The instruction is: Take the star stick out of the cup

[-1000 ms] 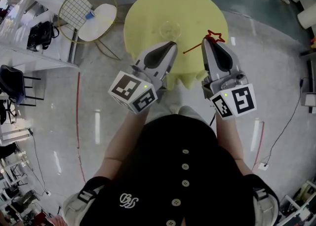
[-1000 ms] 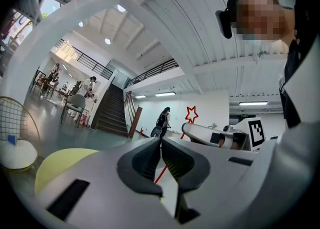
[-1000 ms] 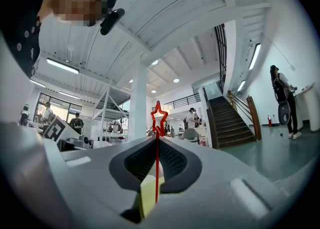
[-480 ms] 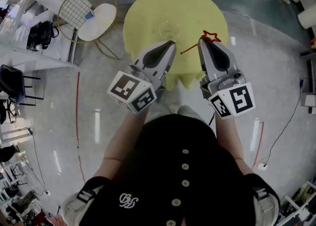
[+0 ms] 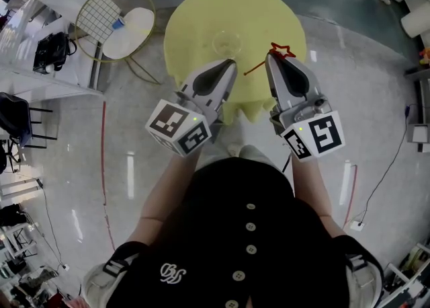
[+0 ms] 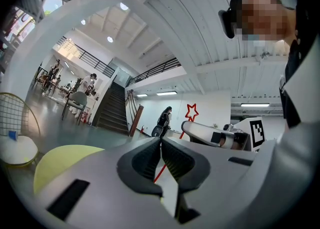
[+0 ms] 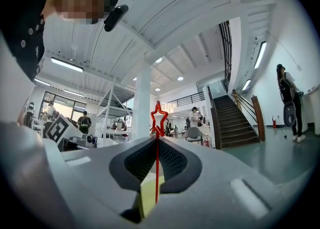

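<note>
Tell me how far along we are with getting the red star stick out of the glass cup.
Done: the red star stick is clear of the clear glass cup, which stands apart on the round yellow table. In hand: the right gripper pinches its stem between shut fingers. Left: nothing but setting it down.

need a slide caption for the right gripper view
Right tool shut on the red star stick, star poking above its tips.

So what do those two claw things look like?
The left gripper and right gripper are pale grey wedges with dark ribbed pads. Each has a white cube with black square markers and a green light. The top is black with buttons.
</note>
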A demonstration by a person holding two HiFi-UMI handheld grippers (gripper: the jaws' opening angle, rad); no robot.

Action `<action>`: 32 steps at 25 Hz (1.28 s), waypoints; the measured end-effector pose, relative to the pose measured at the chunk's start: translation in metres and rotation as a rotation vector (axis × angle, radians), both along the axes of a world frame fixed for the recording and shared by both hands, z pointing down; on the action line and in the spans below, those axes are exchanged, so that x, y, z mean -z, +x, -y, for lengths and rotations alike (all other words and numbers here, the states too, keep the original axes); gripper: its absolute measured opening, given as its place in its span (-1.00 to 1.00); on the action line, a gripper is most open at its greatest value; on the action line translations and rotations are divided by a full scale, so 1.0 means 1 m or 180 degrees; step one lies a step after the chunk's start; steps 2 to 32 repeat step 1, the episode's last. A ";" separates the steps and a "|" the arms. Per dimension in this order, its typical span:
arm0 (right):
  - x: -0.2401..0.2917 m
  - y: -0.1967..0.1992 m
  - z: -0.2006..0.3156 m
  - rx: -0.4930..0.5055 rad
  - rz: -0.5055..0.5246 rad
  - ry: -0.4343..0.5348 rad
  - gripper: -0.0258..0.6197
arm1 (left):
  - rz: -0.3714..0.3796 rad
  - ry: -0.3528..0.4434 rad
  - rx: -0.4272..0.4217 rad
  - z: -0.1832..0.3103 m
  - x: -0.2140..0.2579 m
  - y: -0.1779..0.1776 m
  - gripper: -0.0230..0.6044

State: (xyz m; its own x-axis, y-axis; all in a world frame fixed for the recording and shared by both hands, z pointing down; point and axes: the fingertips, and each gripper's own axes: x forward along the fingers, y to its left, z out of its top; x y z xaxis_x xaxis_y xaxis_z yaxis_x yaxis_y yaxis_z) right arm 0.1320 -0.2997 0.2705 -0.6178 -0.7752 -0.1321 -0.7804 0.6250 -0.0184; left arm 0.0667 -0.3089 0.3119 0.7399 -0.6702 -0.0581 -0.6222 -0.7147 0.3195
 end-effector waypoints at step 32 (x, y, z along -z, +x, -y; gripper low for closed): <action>0.000 0.000 0.001 0.0000 -0.0004 -0.0005 -0.90 | -0.0002 -0.0005 0.0004 0.000 0.000 0.000 -0.86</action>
